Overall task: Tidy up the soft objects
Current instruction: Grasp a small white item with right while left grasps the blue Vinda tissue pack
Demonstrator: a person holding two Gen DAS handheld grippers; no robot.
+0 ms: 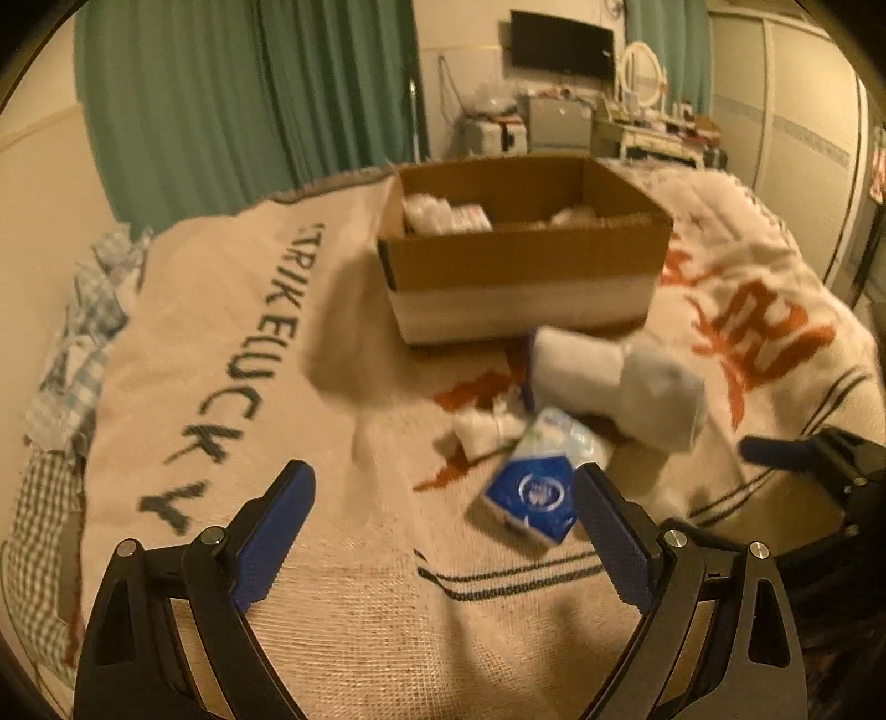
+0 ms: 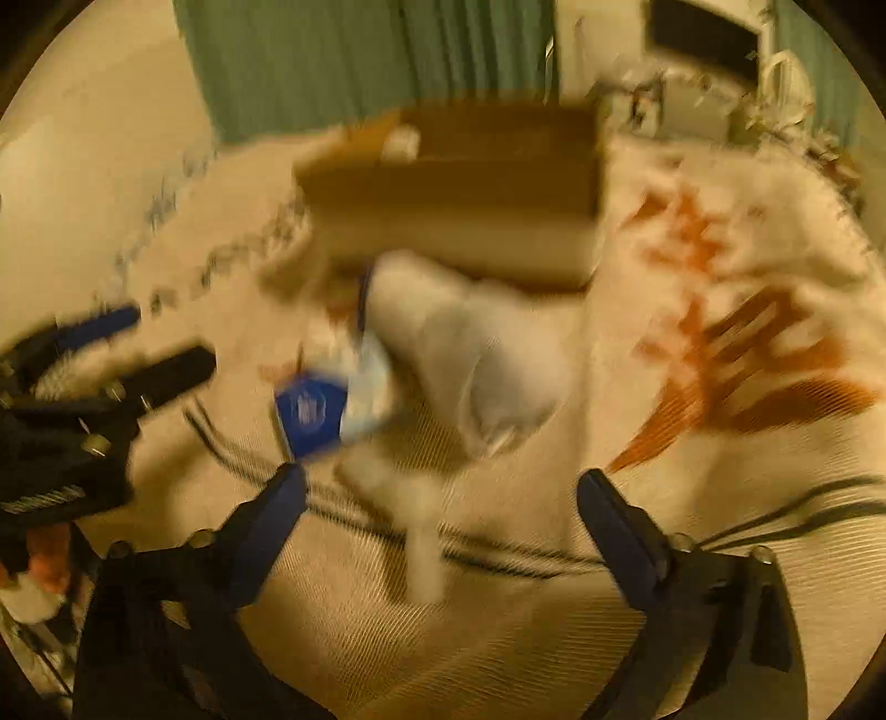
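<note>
A blue and white tissue pack (image 1: 534, 487) lies on the beige blanket (image 1: 343, 554), just ahead of my left gripper (image 1: 443, 493), which is open and empty. Behind the pack lie a white rolled cloth (image 1: 614, 382) and small white bits (image 1: 482, 429). An open cardboard box (image 1: 520, 260) with white soft items inside stands beyond them. In the blurred right wrist view, my right gripper (image 2: 440, 493) is open and empty above the blanket, with the tissue pack (image 2: 326, 407), the white cloth (image 2: 470, 354) and the box (image 2: 459, 205) ahead of it. My right gripper also shows at the left wrist view's right edge (image 1: 803, 459).
A checked cloth (image 1: 72, 354) lies at the bed's left edge. Green curtains (image 1: 249, 94) hang behind. A dresser with a mirror (image 1: 642, 116) and a wall screen (image 1: 559, 44) stand at the far wall. The left gripper shows at the left of the right wrist view (image 2: 111, 376).
</note>
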